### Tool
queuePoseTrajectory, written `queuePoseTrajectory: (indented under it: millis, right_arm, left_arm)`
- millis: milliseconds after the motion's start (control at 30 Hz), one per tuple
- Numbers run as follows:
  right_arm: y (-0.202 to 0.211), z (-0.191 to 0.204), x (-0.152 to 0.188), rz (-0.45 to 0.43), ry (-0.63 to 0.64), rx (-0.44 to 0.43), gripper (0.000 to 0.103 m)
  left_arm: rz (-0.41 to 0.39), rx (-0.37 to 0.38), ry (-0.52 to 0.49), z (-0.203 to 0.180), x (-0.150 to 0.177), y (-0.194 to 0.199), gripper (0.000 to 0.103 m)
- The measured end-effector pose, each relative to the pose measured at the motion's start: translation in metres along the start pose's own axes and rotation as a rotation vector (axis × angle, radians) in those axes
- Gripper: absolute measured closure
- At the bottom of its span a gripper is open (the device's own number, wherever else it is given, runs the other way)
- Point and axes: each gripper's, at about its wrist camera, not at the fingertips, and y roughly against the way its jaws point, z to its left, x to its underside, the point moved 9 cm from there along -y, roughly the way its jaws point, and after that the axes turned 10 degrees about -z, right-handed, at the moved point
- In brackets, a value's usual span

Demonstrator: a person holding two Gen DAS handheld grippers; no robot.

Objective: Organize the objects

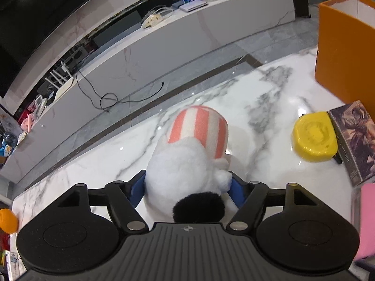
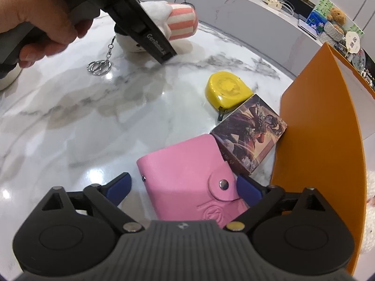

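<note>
- Left wrist view, centre: the left tool [image 1: 187, 183] points down at the marbled white surface [image 1: 269, 89]; its blue pads [image 1: 137, 187] bear on both flanks of a white plush toy [image 1: 185, 168], so the tool is clamped on it; the toy's pink-and-white striped end points away toward 12 o'clock, a black tuft lies nearest the camera at 6 o'clock.
- Left wrist view, 3 o'clock: a yellow tape measure [image 1: 315, 137] lies flat on the surface, touching a picture box [image 1: 355, 140]; an orange box [image 1: 344, 46] stands behind them at 2 o'clock.
- Right wrist view, 10 o'clock: a hand [image 2: 39, 21] grips the left tool's handle; a key ring [image 2: 99, 66] on a short chain rests on the surface just beside the plush toy, at 11 o'clock.
- Right wrist view, centre: the right tool [image 2: 184, 187] has its fingers spread apart either side of a pink wallet [image 2: 185, 175]; the left pad stands clear of the wallet, the right pad sits beside its snap flap; nothing is gripped.
- Right wrist view, 1 to 3 o'clock: the tape measure, then the picture box touching the wallet's far corner and leaning close to the orange box wall at 3 o'clock.
</note>
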Motion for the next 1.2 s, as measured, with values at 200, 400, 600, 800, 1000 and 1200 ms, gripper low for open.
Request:
queuePoseTrajectory:
  millis: [200,400,600,800,1000,1200]
  right_arm:
    - [0.007,0.016,0.007,0.076,0.036,-0.059,0.017]
    - [0.014,0.038,0.017,0.092,0.11,-0.087,0.017]
    - [0.022,0.045,0.025,0.094,0.136,-0.093,0.017]
    - [0.026,0.048,0.029,0.094,0.131,-0.102,0.017]
    - [0.03,0.049,0.038,0.091,0.132,-0.12,0.017]
    - [0.041,0.053,0.054,0.107,0.145,-0.134,0.017]
  left_arm:
    - [0.035,0.006,-0.011,0.001,0.01,0.008,0.023]
    - [0.067,-0.001,0.022,0.004,0.034,0.023,0.026]
    - [0.076,0.052,0.076,-0.003,0.061,0.041,0.034]
    - [0.018,0.115,0.262,-0.011,0.079,0.075,0.037]
    - [-0.026,0.151,0.161,-0.045,0.105,0.119,0.037]
    - [-0.006,0.248,0.105,-0.074,0.123,0.15,0.036]
